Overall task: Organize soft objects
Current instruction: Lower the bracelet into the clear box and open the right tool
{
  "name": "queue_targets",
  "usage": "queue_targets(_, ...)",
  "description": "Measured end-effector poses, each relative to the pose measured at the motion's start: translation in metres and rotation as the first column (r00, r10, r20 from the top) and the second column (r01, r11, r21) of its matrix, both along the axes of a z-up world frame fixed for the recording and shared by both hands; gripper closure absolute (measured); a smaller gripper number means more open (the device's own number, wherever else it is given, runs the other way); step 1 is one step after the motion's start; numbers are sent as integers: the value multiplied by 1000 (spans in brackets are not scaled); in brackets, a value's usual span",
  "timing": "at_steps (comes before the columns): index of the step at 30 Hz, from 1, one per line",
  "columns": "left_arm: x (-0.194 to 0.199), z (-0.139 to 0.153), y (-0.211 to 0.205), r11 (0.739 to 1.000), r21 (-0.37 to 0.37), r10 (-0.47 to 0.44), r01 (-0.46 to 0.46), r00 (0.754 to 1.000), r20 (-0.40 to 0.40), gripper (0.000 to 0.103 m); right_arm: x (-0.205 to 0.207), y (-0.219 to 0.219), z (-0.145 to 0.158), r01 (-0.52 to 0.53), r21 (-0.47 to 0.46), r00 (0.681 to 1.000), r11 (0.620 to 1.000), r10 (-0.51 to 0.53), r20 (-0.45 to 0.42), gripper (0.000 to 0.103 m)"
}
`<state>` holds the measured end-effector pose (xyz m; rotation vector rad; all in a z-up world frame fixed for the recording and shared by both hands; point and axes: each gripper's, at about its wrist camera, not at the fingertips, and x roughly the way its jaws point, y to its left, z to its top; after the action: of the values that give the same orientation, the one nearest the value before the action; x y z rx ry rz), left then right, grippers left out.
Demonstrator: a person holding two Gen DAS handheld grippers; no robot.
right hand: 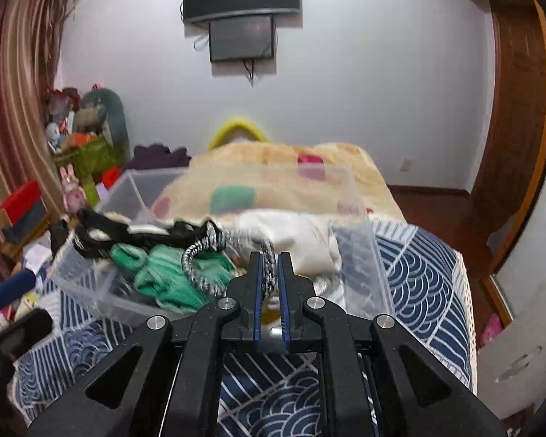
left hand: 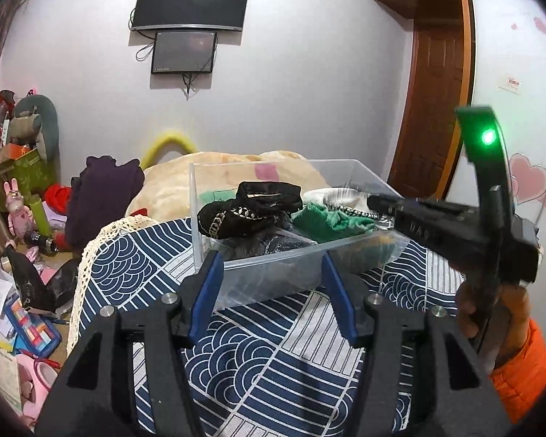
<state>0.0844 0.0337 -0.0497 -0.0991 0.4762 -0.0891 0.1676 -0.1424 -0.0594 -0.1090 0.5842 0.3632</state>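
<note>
Currently the right gripper (right hand: pixel 269 273) has its jaws nearly closed on a silver-and-black braided cord (right hand: pixel 196 266), lower centre of frame, over the clear bin (right hand: pixel 360 262) on the bed. The cord's long axis trails left of the jaws across the green cloth (right hand: pixel 167 276). The left gripper (left hand: pixel 273 284) has jaws open, empty, just before the bin's near wall.

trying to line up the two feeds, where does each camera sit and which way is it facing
Left wrist: rides the left tongs, open, facing the clear bin on the bed; the right tongs and hand show.
Right wrist: rides the right tongs, shut on a striped cloth in the bin.
Shared: bin, green cloth, wall screens.
</note>
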Motion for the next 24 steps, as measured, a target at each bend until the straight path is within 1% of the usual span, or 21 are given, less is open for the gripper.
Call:
queue_targets(1, 0, 0, 0, 1000, 1, 2, -2, 1000, 1, 47, -1, -2, 1, -3, 0, 1000, 1000, 3, -3, 88)
queue_targets(4, 1, 0, 0, 1000, 3, 6, -6, 1000, -2, 47, -10, -8, 10, -9, 18, 1000, 1000, 9, 14, 80)
queue_targets(7, 0, 3, -1, 1000, 5, 13, -13, 1000, 4, 45, -18, -12, 20, -29, 39, 999, 999, 28, 40, 80)
queue_targets(9, -2, 8, 0, 1000, 0, 16, -16, 1000, 18, 39, -29, -17, 29, -46, 49, 996, 998, 43, 72, 79)
queue_targets(11, -6, 14, 1, 1000, -7, 19, -19, 999, 39, 35, -47, -23, 43, -76, 64, 991, 995, 68, 116, 75)
queue_targets(12, -9, 18, 0, 1000, -9, 23, -23, 998, 55, 32, -53, -25, 47, -85, 73, 988, 994, 75, 133, 66)
queue_targets(13, -11, 22, 0, 1000, -8, 26, -26, 997, 69, 31, -59, -27, 50, -92, 80, 986, 993, 79, 147, 51)
queue_targets(14, -14, 26, 0, 1000, -8, 28, -27, 996, 83, 28, -67, -29, 56, -100, 92, 982, 991, 83, 169, 44)
queue_targets(15, -17, 30, -1, 1000, -9, 28, -28, 995, 96, 27, -73, -30, 60, -102, 101, 979, 990, 82, 189, 33)
queue_targets(16, -20, 34, -1, 1000, -11, 28, -27, 994, 107, 26, -80, -31, 64, -101, 108, 975, 989, 76, 210, 26)
queue_targets(17, -24, 38, -1, 1000, -14, 28, -26, 992, 121, 25, -88, -35, 68, -98, 115, 970, 989, 69, 233, 23)
queue_targets(18, -28, 42, -2, 1000, -16, 27, -26, 991, 133, 21, -93, -36, 71, -97, 119, 967, 988, 65, 246, 19)
queue_targets(19, -32, 45, -3, 1000, -15, 27, -25, 989, 145, 18, -97, -38, 73, -98, 121, 964, 988, 64, 258, 19)
queue_targets(21, -41, 52, -4, 999, -7, 33, -32, 985, 170, 8, -102, -39, 76, -95, 121, 961, 988, 60, 270, 16)
queue_targets(23, -50, 58, -5, 999, -2, 45, -45, 980, 195, 6, -105, -40, 78, -92, 121, 957, 988, 54, 284, 11)
queue_targets(24, -53, 60, -5, 999, -2, 47, -47, 977, 206, 4, -107, -40, 79, -90, 122, 955, 988, 51, 292, 7)
